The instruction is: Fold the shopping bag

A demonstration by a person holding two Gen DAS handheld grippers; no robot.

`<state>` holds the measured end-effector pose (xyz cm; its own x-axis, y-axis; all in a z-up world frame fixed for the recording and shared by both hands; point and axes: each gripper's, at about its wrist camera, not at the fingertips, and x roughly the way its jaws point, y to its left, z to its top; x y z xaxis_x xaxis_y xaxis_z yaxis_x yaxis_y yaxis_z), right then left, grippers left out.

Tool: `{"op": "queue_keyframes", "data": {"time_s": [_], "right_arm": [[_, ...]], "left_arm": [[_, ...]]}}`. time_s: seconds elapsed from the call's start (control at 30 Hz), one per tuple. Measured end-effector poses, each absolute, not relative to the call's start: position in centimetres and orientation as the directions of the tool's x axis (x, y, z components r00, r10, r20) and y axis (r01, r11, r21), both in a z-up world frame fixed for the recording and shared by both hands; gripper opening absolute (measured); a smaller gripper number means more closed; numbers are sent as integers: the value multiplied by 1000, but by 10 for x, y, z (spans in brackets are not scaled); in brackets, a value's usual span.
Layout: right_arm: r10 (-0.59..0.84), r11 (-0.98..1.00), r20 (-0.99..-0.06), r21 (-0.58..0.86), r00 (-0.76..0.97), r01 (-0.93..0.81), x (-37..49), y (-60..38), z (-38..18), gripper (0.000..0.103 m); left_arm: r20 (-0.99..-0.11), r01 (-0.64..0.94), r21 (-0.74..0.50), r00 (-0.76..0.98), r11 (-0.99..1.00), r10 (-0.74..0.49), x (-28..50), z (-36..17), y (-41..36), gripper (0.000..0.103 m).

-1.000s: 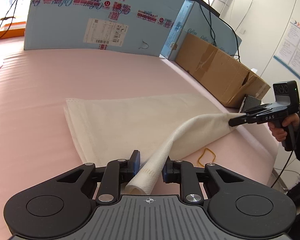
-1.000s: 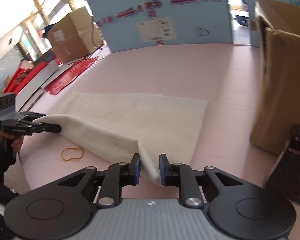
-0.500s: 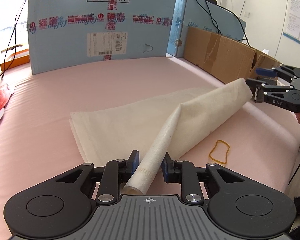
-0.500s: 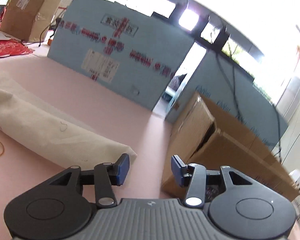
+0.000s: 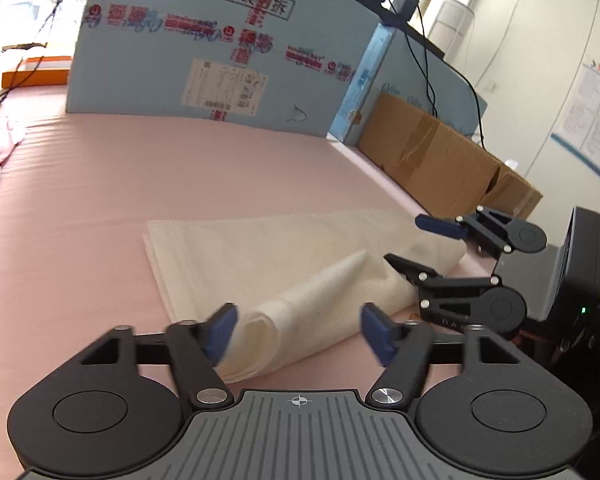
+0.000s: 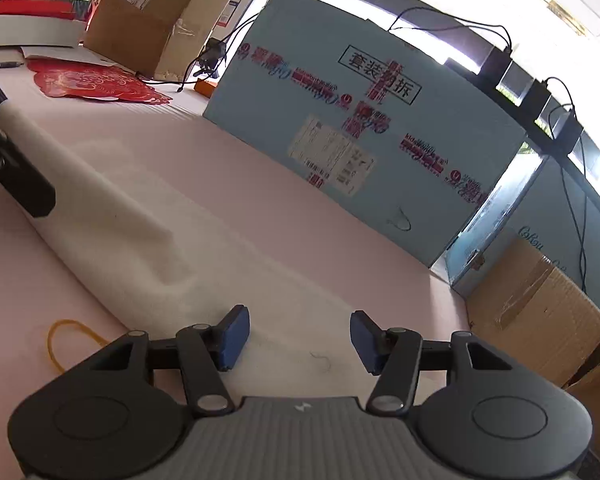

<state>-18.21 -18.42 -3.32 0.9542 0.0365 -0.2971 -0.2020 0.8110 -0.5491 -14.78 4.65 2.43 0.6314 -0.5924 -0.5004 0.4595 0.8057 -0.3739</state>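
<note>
Left wrist view first, read from nine o'clock across to three: the pink table (image 5: 100,184) runs bare until the white shopping bag (image 5: 284,264), which lies flat at the centre with its near edge turned over into a soft, loose roll that ends between the fingers of the left gripper (image 5: 296,334). Those jaws are opening wide — neither blue pad presses the cloth, so the bag's end lies free on the table. Toward three o'clock the right gripper (image 5: 416,240) sits at the bag's far end, jaws also opening and holding nothing. In the right wrist view the same roll of bag (image 6: 112,208) stretches from ten o'clock down to the right gripper (image 6: 298,340), a yellow rubber band (image 6: 66,340) lying at eight o'clock just beside the cloth; whether any fabric reaches between these pads is hard to tell against the pale table. By my reading one long fold is laid and both ends let go — shorter folds, and probably banding the bundle, remain.
</note>
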Motion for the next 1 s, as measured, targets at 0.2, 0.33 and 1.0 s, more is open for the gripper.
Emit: {"op": "queue_keyframes", "data": {"time_s": [0.2,0.33,1.0], "right_arm": [[-7,775,-262,-611,965,-161,-188,-171,-41,60],[-84,819,-298,-564,951,-104,-187,-188,-36,63],[47,964,-297,-237,954,-121,-196,-254,-1,65]], "left_arm": [[-580,227,1,794,974,-184,-156,29,20,84],[-597,206,161,799,965,-71,-157,22,9,87],[-558,561,196,738,804,-378,-163,19,-100,36]]}}
